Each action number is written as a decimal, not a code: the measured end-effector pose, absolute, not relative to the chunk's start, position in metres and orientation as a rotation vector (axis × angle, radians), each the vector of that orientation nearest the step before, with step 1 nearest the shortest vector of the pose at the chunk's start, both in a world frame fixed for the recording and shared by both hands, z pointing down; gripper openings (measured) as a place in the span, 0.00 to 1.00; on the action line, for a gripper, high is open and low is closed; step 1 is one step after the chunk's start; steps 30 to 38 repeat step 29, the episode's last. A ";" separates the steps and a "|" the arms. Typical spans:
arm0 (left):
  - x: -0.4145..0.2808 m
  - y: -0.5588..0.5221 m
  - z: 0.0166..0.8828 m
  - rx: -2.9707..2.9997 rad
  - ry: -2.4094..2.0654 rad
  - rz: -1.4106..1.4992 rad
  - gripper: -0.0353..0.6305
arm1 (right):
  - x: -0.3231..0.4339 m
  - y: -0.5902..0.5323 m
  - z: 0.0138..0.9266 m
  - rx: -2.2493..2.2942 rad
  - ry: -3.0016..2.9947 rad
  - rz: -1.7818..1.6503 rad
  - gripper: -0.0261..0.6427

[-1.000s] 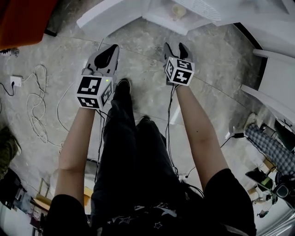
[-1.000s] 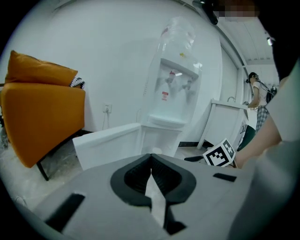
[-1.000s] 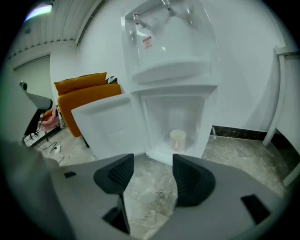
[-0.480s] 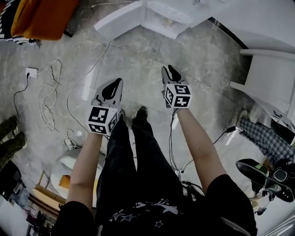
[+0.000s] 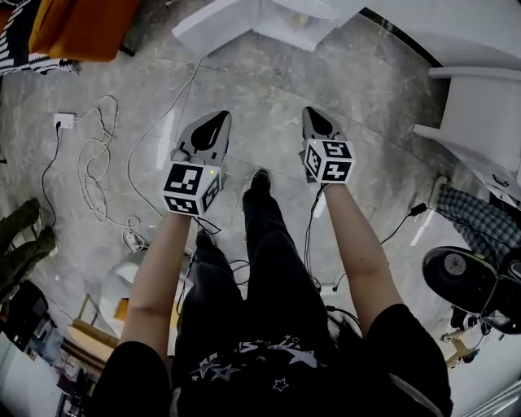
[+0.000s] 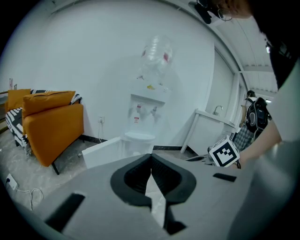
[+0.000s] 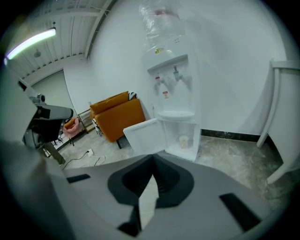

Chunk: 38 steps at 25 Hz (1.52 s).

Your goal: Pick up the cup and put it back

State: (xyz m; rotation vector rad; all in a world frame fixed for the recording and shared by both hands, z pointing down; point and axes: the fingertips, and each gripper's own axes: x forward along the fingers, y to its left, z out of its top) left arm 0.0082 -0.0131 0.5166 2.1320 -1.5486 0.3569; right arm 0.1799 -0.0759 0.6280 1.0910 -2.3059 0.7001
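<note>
A small pale cup (image 7: 183,140) stands inside the open lower cabinet of the white water dispenser (image 7: 174,89). In the head view the cup (image 5: 299,18) shows faintly at the top edge. Both grippers hang in the air over the floor, well short of the cabinet and apart from the cup. My left gripper (image 5: 219,118) is shut and empty, with its tips (image 6: 151,155) touching. My right gripper (image 5: 311,112) has just closed its jaws. Its tips (image 7: 153,157) meet with nothing between them.
The cabinet door (image 7: 144,136) swings open to the left. An orange sofa (image 6: 51,122) stands left of the dispenser. Cables and a power strip (image 5: 94,163) lie on the stone floor at left. A white table frame (image 5: 480,122) stands at right, with a chair base (image 5: 456,273) below it.
The right gripper's jaws went from open to shut. Both grippers moved with the person's steps, and the dispenser cabinet slid toward the top edge of the head view.
</note>
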 end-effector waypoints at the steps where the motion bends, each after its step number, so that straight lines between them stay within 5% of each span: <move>1: 0.006 -0.008 0.514 2.139 -1.550 0.353 0.07 | 0.178 -0.071 0.624 1.096 -2.308 0.691 0.05; 29: -0.060 0.290 0.294 2.468 -1.413 0.187 0.07 | 0.134 0.249 0.281 1.548 -2.511 0.361 0.05; 38: -0.060 0.290 0.294 2.468 -1.413 0.187 0.07 | 0.134 0.249 0.281 1.548 -2.511 0.361 0.05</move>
